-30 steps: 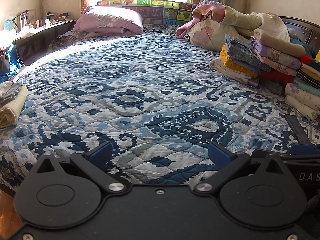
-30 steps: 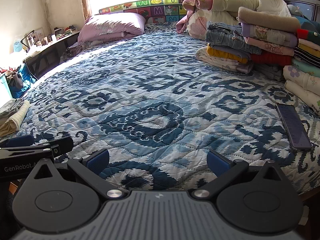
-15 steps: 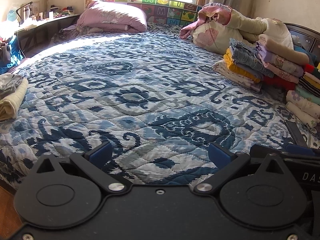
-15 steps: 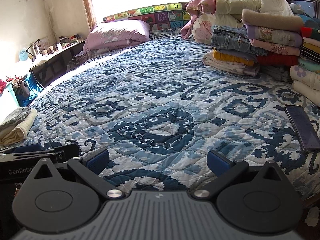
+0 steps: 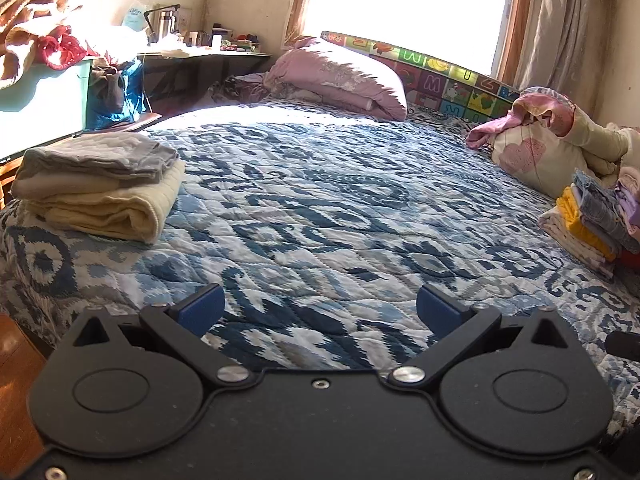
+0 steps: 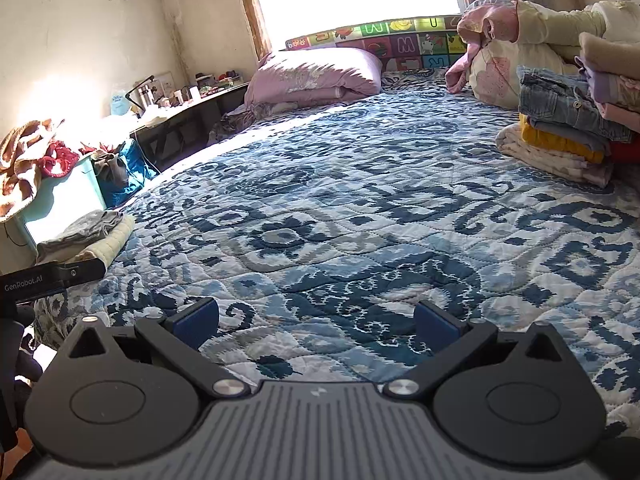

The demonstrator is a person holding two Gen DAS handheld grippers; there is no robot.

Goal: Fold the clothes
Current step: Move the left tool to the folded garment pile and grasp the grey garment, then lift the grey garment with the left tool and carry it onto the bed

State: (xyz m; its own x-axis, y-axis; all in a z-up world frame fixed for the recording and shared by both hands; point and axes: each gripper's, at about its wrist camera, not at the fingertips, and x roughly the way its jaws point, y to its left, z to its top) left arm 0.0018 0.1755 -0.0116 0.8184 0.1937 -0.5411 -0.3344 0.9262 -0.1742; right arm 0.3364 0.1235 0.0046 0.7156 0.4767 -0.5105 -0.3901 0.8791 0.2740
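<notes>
A small pile of folded clothes, grey on cream, lies at the bed's near left corner; it also shows in the right wrist view. A tall stack of folded clothes stands at the right side of the bed, and shows at the right edge of the left wrist view. My left gripper is open and empty, low over the quilt near the front edge. My right gripper is open and empty, also over the quilt. The left gripper's body shows at the left of the right wrist view.
The bed is covered by a blue and white quilt. A pink pillow lies at the head. A bundled pink and cream heap sits at the far right. A cluttered shelf and a teal box with clothes stand left of the bed.
Both grippers have swung left and tilted up. The left pile has come nearer in view, the right stack has slid toward the right edge, and the phone has left view.
</notes>
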